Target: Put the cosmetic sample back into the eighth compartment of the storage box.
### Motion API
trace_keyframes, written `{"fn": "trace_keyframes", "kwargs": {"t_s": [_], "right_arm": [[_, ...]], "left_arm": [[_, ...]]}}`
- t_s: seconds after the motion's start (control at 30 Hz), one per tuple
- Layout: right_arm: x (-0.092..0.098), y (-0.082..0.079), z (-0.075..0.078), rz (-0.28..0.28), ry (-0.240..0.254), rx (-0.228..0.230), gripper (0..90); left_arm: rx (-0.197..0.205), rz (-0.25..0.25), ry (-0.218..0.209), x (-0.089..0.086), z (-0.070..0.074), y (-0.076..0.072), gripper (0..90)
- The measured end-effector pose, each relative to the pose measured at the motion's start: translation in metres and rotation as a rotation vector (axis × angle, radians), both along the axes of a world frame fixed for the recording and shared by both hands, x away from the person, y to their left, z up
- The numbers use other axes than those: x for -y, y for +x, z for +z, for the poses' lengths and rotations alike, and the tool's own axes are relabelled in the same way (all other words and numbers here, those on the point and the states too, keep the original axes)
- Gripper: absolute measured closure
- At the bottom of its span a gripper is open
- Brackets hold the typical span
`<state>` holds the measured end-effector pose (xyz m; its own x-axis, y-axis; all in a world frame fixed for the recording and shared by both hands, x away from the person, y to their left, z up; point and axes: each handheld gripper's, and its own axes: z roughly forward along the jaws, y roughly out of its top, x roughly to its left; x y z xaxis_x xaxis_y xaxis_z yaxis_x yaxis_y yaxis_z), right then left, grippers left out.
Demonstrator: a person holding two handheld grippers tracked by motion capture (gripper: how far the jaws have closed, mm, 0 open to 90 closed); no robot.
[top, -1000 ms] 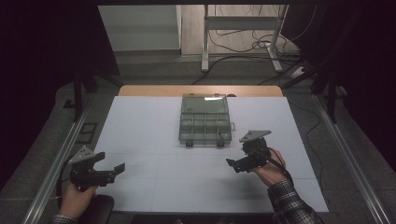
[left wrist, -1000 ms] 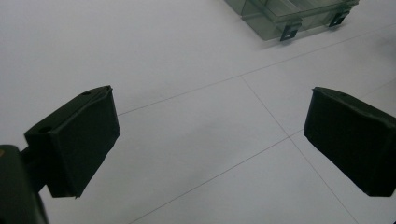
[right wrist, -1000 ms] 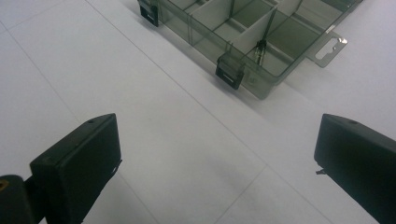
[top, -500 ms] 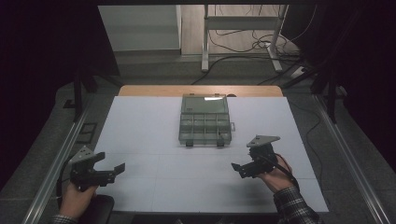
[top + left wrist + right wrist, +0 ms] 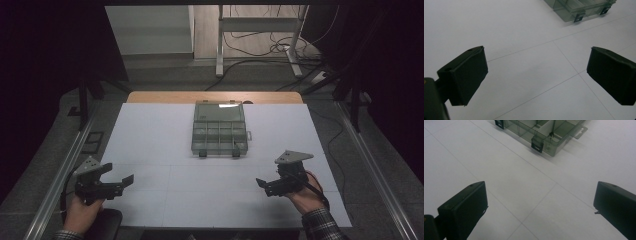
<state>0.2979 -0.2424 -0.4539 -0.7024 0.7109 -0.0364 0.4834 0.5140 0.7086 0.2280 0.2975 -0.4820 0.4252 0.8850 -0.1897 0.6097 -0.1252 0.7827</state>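
At mid-table, on the white mat [image 5: 150,130], I note the clear compartment box [image 5: 220,127] lying flat, latches toward me. My left gripper [image 5: 112,182] sits at the near left corner, jaws spread, nothing between them. My right gripper [image 5: 267,186] sits near right, jaws likewise spread and unloaded, well apart from the box.

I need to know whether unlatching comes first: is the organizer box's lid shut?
Shut: the clear lid lies flat on the organizer box and both front latches are down.
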Motion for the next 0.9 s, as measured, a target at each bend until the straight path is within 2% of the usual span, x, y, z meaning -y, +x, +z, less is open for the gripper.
{"fn": "trace_keyframes", "kwargs": {"t_s": [0.53,0.9], "right_arm": [[0.027,-0.020,0.001,-0.068,0.018,0.006,0.0],[0.039,-0.032,0.001,-0.091,0.031,0.048,0.0]], "left_arm": [[0.000,0.001,-0.006,-0.001,0.000,0.000,3.7],[0.001,0.001,-0.008,-0.001,0.000,0.000,3.7]]}}
